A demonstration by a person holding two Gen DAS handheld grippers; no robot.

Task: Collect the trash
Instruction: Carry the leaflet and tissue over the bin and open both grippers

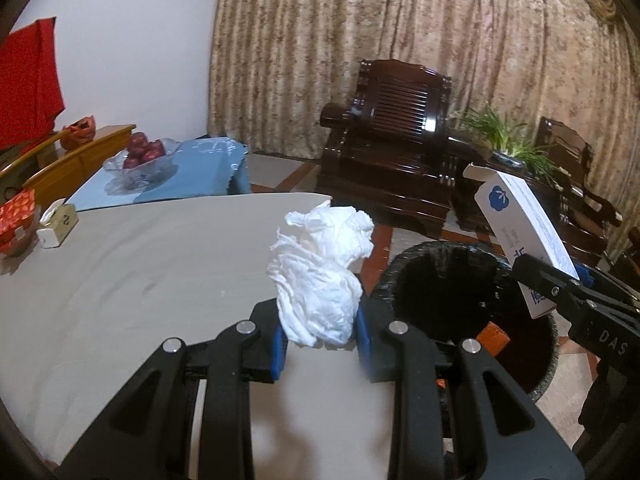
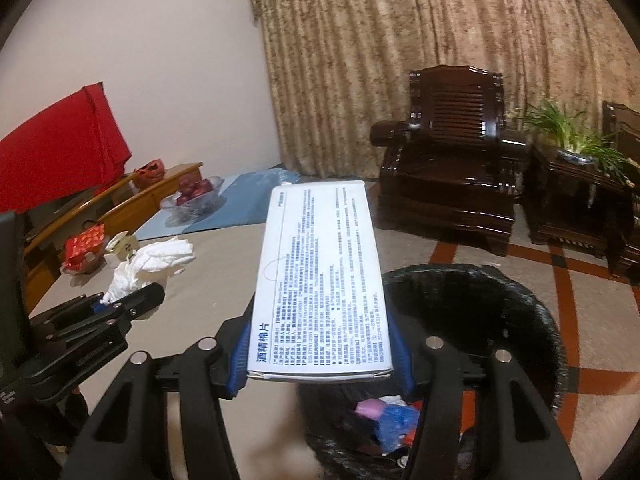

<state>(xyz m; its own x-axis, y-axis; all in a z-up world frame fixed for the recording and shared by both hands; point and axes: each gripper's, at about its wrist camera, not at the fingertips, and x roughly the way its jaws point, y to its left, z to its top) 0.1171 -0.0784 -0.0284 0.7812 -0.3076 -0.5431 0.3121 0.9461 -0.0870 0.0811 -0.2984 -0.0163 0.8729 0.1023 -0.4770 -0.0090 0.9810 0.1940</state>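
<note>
Crumpled tissue (image 1: 320, 276) clamped in left claw (image 1: 322, 346), box (image 2: 320, 280) clamped in right claw (image 2: 320, 354)

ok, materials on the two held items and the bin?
Tissue: soft white paper, matte, by its crumpled folds; held in the left gripper.
Box: thin printed cardboard, slightly glossy, by its flat panels and sharp edges; held in the right gripper.
Bin: dark, textured wall, perhaps woven plastic or wicker; too blurred to tell.
</note>
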